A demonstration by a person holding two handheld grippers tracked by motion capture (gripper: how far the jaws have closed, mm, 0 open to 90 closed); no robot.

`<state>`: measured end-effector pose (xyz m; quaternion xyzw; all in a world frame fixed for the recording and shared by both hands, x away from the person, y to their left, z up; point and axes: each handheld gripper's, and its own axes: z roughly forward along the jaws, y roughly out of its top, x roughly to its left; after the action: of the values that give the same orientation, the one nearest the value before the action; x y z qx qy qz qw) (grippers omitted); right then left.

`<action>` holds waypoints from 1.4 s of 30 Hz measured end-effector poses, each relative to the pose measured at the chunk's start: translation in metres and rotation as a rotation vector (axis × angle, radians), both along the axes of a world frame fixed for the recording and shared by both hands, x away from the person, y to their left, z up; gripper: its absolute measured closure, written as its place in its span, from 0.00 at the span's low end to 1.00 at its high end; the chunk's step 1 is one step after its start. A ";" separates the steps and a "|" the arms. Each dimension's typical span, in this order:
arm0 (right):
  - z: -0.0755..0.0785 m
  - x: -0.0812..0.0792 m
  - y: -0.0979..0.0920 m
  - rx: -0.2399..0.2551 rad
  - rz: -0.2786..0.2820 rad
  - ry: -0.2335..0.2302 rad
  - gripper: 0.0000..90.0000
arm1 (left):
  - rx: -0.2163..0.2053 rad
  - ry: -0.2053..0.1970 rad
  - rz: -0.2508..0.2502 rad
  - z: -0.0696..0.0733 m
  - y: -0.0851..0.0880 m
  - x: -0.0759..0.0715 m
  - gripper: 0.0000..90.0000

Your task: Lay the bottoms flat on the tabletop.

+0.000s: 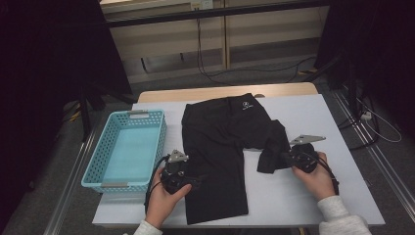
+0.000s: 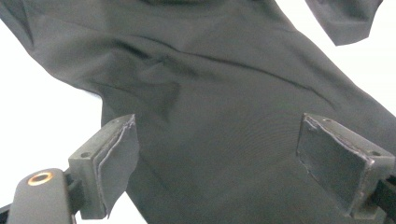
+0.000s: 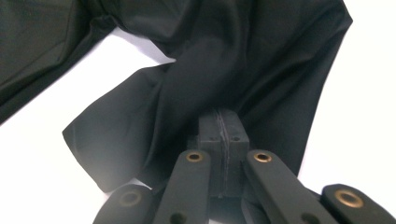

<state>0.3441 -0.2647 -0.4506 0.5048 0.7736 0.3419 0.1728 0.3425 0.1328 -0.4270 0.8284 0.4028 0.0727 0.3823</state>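
High view: we have black shorts (image 1: 220, 147) spread mid-bench, basket (image 1: 125, 149) at left. Our right tongs (image 1: 286, 157) clamp the folded-over right leg; left tongs (image 1: 195, 182) gape over the near leg. Next, we judge, carry that leg leftward.

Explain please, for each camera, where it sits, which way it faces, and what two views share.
High view: above the person's side, facing forward and down on table, basket, both hands.
Left gripper view: on left gripper, jaws wide apart over black shorts.
Right gripper view: on right gripper, jaws together at a folded shorts leg.
Shared: the shorts.
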 end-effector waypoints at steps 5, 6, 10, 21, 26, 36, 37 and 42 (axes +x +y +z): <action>0.003 -0.007 -0.007 0.062 -0.004 0.009 1.00 | -0.005 -0.004 -0.005 0.002 0.000 0.000 0.15; 0.003 -0.009 -0.006 0.069 0.008 0.012 1.00 | -0.001 -0.005 -0.008 0.002 -0.001 0.000 0.15; 0.004 -0.013 -0.004 0.070 0.024 0.020 1.00 | -0.003 -0.002 -0.011 0.002 -0.002 0.000 0.15; 0.020 -0.037 -0.007 0.115 0.015 -0.043 1.00 | -0.011 -0.006 -0.023 0.004 -0.005 0.000 0.15; 0.021 -0.046 -0.021 0.135 -0.023 -0.059 1.00 | -0.011 -0.008 -0.024 0.005 -0.006 -0.001 0.15; 0.022 -0.054 -0.036 0.130 -0.046 -0.063 1.00 | -0.007 -0.008 -0.027 0.004 -0.008 -0.001 0.15; 0.023 -0.055 -0.036 0.118 -0.057 -0.071 1.00 | -0.008 -0.010 -0.028 0.004 -0.008 -0.001 0.15; 0.026 -0.058 -0.039 0.106 -0.061 -0.083 1.00 | -0.007 -0.009 -0.033 0.005 -0.009 -0.002 0.15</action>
<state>0.2861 -0.3037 -0.4246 0.5218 0.7309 0.3977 0.1879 0.3407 0.1242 -0.4221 0.8333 0.3878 0.0687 0.3879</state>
